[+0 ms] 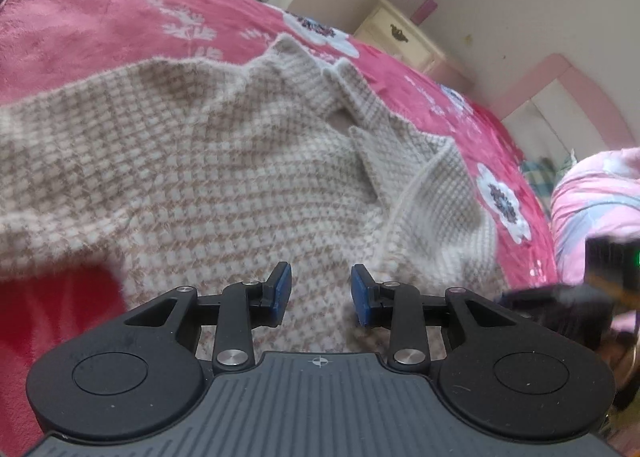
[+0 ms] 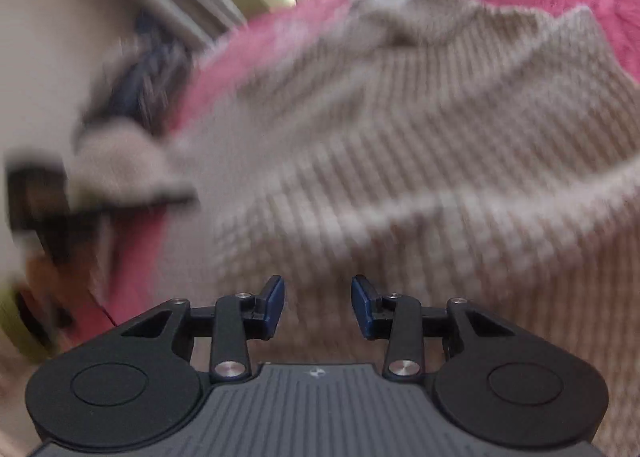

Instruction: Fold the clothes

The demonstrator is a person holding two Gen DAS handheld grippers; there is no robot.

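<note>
A wide bed covered by a pink-red blanket (image 1: 100, 29) with white flowers printed on it fills most of the room in front of me, and a beige-and-cream knitted sweater (image 1: 200, 161) lies spread across the middle of it. The knit has a small check pattern, its body is rumpled into soft ridges, and its V-shaped neck with a ribbed collar (image 1: 372, 145) points toward the far side of the bed, one collar flap turned up. A strip of the blanket shows bare at the near left edge, beside the sweater's hem. Beyond the bed, against the pale wall, stands a cream bedside cabinet (image 1: 400, 37) with a dark metal handle, and a pink-patterned bundle of bedding (image 1: 592, 201) sits at the right edge. The left gripper (image 1: 321, 291) hangs over the lower part of the sweater, tilted downward, its blue pads (image 1: 282, 289) standing apart with only knit visible in the gap behind them and nothing pinched. The right gripper (image 2: 318, 305) is also above the sweater (image 2: 400, 137), in a heavily blurred view; its blue pads (image 2: 276, 303) are likewise parted with nothing between them. At the left of that blurred view a fold of the beige knit sits beside a dark shape that I cannot make out.
</note>
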